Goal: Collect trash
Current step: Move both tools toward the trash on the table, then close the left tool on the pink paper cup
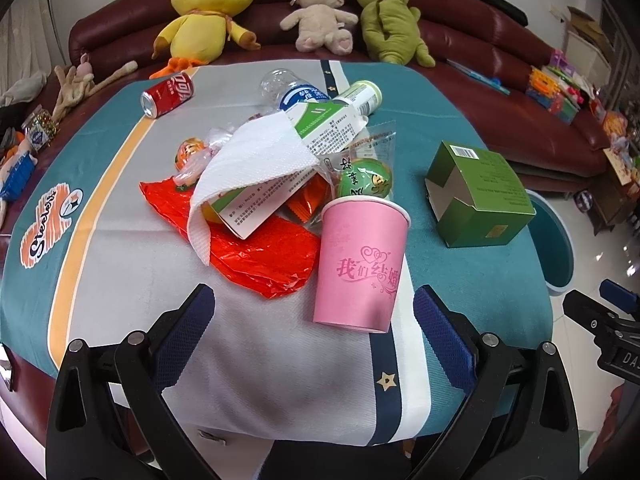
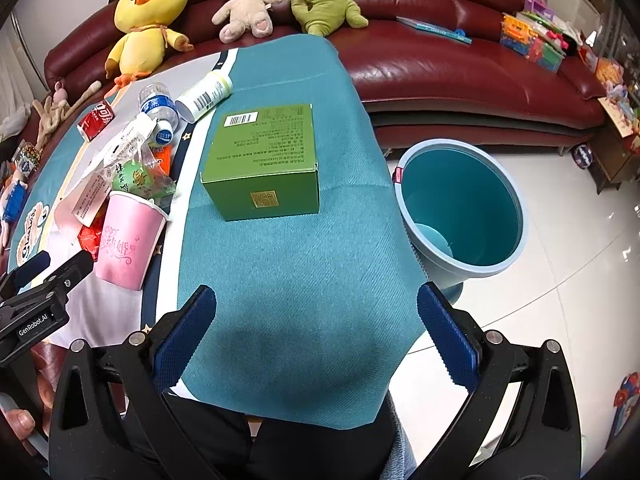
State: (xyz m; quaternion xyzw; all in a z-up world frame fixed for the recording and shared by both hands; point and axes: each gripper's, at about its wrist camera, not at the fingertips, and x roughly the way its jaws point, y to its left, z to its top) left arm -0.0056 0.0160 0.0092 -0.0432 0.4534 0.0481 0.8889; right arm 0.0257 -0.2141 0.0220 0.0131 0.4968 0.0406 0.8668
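My left gripper (image 1: 314,316) has its blue pads spread wide with nothing between them. The upright pink paper cup (image 1: 360,264) stands just ahead at centre-right of the left view, its long axis vertical. My right gripper (image 2: 316,316), equally parted and empty, faces the green cardboard box (image 2: 262,160) at mid-frame; the blue plastic bin (image 2: 460,208) sits on the floor, right of frame. I judge the left nearer the cup.

Red wrapper (image 1: 256,248): we see it partly buried under the paper towel (image 1: 248,160) and white carton (image 1: 280,184).
Clear bottle (image 1: 288,92): lower half hidden by the carton.
Bin (image 1: 554,240): mostly hidden behind the table edge (image 1: 538,280) in the left view.
Box print (image 2: 276,136): too small to read.
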